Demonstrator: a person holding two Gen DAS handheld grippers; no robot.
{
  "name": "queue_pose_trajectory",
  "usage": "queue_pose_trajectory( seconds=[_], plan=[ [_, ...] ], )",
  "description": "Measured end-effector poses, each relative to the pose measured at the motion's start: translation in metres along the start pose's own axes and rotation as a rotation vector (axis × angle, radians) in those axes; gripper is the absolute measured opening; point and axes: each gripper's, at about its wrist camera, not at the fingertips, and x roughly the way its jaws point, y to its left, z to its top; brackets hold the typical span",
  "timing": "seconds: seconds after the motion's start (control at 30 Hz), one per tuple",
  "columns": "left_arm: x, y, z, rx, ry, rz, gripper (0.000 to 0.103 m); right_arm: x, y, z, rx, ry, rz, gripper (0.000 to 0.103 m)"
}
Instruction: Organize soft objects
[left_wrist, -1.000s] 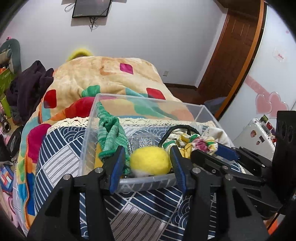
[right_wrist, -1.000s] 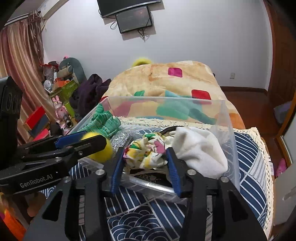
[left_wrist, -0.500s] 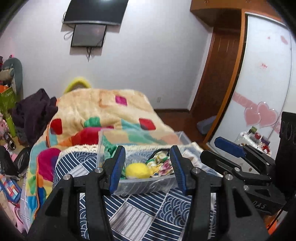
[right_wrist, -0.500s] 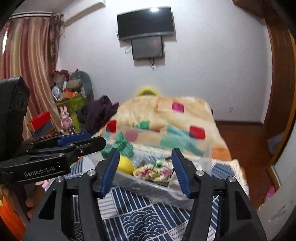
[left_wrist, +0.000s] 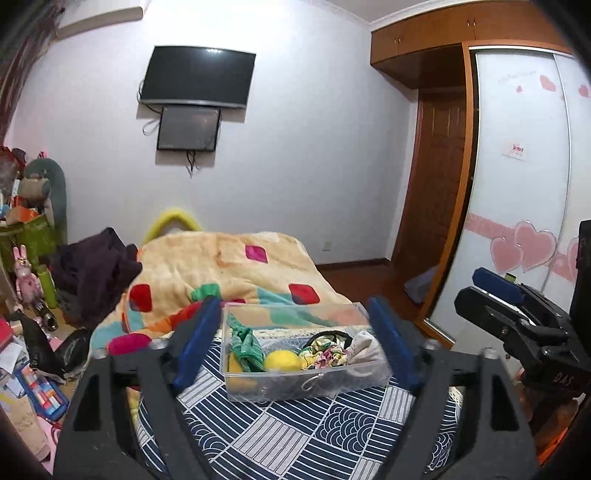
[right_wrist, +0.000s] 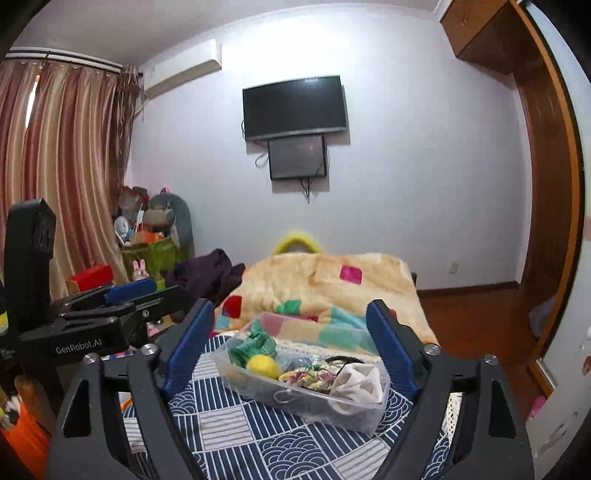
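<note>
Since everything in the clear plastic bin (left_wrist: 306, 384) is cloth or fluff, the contents are judged to be light, soft and easy to squash, so only a gentle pinch on a raised fold would be needed. The bin rests on the blue patterned cover (left_wrist: 295, 432) of the bed, and inside it are seen the green knitted cloth (left_wrist: 245, 345) at the left end, the yellow ball (left_wrist: 282, 361) beside it, the flowered fabric (left_wrist: 325, 352) and the white cloth (right_wrist: 356, 380) at the right end. The long axis of the bin is seen lying left to right in the left wrist view, and slanted in the right wrist view. The left gripper (left_wrist: 295, 343) is held wide open and empty, back from the bin. The right gripper (right_wrist: 293, 343) is likewise spread wide, with nothing held.
</note>
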Motion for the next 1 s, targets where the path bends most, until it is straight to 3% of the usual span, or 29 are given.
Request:
queue_pose_trajectory(
  seconds=[0.13,0.3,0.37,1.0],
  plan=[
    [-0.010,-0.002,-0.003,0.007,-0.032,0.022,0.096,-0.004,0.001,-0.005,0.005,-0.011,-0.017,0.091],
    [-0.016,-0.005,-0.005,0.032,-0.041,0.036,0.098,-0.009,-0.004,-0.011,0.035,-0.015,-0.038,0.103],
    [-0.018,-0.007,-0.007,0.039,-0.052,0.048,0.102,-0.014,-0.007,-0.012,0.046,-0.024,-0.047,0.103],
    [-0.024,-0.012,-0.008,0.046,-0.052,0.036,0.103,-0.024,-0.004,-0.012,0.040,-0.023,-0.038,0.103]
  ],
)
